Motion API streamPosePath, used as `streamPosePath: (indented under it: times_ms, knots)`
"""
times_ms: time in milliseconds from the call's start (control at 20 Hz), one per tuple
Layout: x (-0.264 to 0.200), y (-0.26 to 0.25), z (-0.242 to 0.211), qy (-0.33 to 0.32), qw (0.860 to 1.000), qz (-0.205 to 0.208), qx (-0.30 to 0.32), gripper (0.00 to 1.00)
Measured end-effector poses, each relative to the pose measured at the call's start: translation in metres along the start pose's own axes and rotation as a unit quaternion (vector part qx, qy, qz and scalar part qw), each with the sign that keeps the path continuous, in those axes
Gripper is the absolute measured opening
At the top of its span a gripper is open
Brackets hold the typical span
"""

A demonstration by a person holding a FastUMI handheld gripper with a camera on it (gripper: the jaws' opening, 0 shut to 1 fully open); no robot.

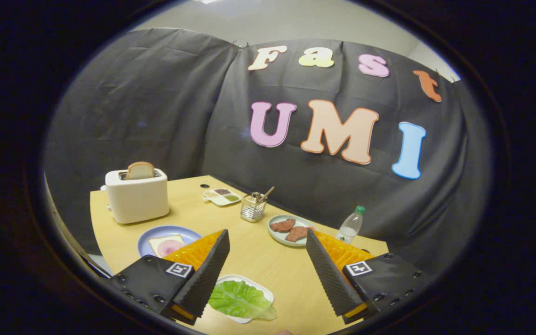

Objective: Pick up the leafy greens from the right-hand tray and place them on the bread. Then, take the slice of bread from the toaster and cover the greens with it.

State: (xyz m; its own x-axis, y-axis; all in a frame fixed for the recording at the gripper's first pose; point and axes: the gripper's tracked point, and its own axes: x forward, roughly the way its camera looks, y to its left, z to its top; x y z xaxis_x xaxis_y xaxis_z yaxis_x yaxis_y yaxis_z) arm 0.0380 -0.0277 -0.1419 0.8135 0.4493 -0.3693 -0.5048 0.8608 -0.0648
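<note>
A pale, light-wood table [258,260] with a smooth top is standing in the booth. Dark, creased cloth [156,116] is hanging behind it as the wall, and a plain grey-white ceiling [296,23] is showing above the cloth's top edge.

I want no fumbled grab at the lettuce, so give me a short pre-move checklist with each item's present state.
1. Gripper open, nothing between the fingers: ok.
2. Leafy greens lying in the white tray, between the fingers and low: ok.
3. Fingers down at the greens: not ok, they sit above the tray.
4. Bread on the blue plate bare on top to take greens: cannot tell; a pink round piece shows on the slice.
5. Second slice standing up out of the toaster: ok.
</note>
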Motion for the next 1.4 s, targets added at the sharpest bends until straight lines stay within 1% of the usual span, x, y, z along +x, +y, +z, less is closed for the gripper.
streamPosePath:
  times_ms: [150, 350, 600, 700, 1050, 1250, 1400]
  knots:
    - [0.009, 0.005, -0.020, 0.031, 0.999, 0.042, -0.010, 1.00]
    - [0.018, 0.011, -0.059, 0.081, 0.992, 0.091, -0.038, 1.00]
    - [0.031, 0.019, -0.106, 0.137, 0.980, 0.132, -0.066, 1.00]
    - [0.035, 0.021, -0.128, 0.166, 0.973, 0.144, -0.074, 1.00]
    - [0.045, 0.040, -0.179, 0.235, 0.948, 0.190, -0.096, 1.00]
    - [0.046, 0.048, -0.204, 0.262, 0.938, 0.203, -0.106, 1.00]
    - [0.048, 0.049, -0.219, 0.283, 0.931, 0.207, -0.098, 1.00]
